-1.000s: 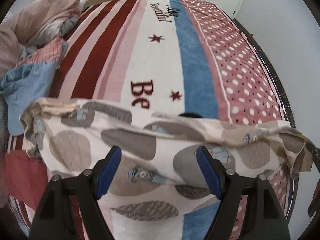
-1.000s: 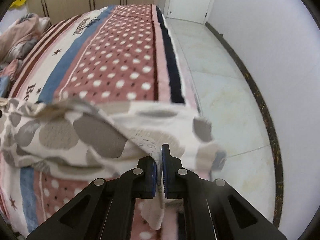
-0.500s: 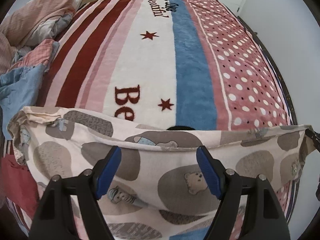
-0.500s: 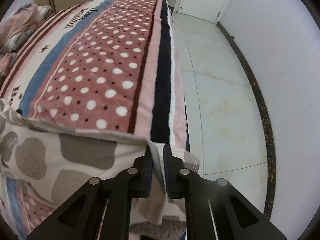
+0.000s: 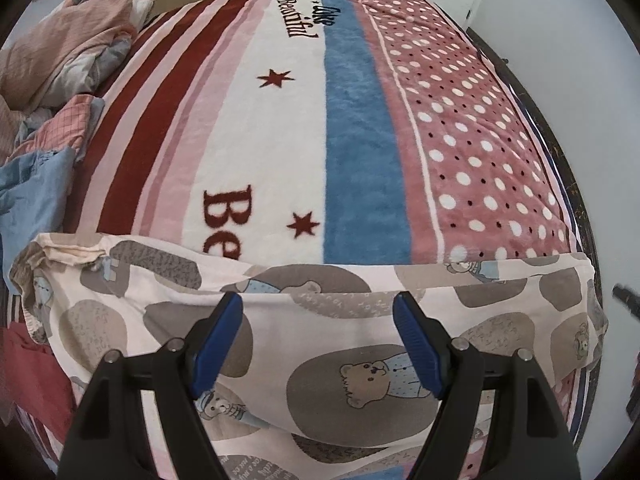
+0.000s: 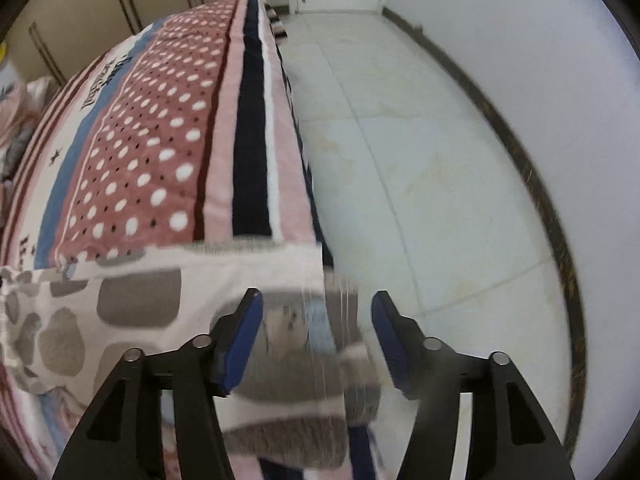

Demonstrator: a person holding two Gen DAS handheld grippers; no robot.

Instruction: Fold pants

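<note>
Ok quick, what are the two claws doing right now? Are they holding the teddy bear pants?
Left claw: open, holding nothing, above the pants.
Right claw: open, holding nothing, with the blurred end of the pants between its fingers.

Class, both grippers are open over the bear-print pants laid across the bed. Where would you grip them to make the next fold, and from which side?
Probably the right end of the pants, at the far corner by the bed's edge. That end lies flat and hangs slightly off the blanket, so the right gripper can come from the right, one finger under the edge.
</note>
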